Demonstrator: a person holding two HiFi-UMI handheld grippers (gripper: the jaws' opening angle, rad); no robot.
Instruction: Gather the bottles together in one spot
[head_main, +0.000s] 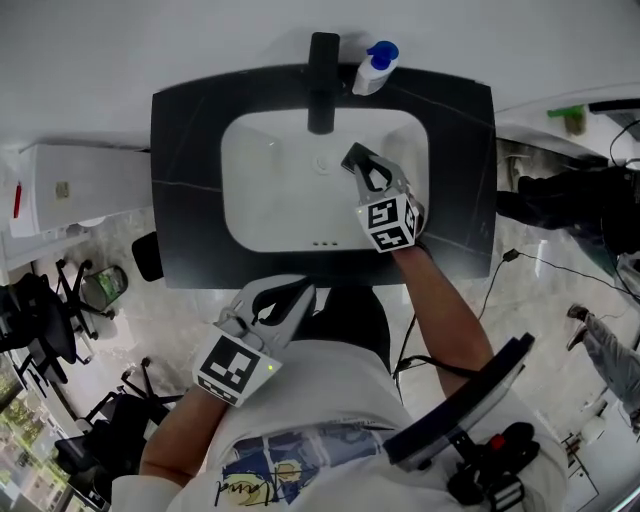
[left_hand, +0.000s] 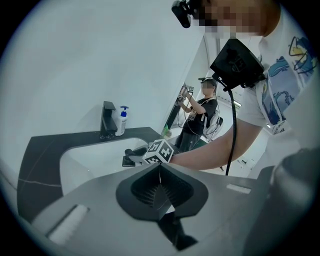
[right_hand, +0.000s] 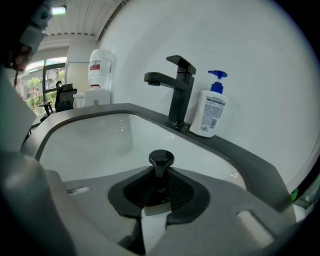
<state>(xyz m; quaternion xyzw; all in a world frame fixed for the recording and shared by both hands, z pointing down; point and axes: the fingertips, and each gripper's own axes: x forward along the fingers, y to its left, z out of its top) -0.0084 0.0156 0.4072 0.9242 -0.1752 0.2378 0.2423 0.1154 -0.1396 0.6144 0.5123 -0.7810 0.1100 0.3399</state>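
Nearest the person, the left gripper (head_main: 300, 293) hangs just short of the counter (head_main: 185, 180), its jaws pressed together with nothing in them. Further out, the right gripper (head_main: 354, 160) is over the right part of the basin (head_main: 260, 190), jaws clamped on what looks like a small black-capped bottle (right_hand: 161, 160). At the back of the counter stands the tap (head_main: 322, 80), and just right of it a white pump bottle (head_main: 372, 70), upright, well apart from the held one.
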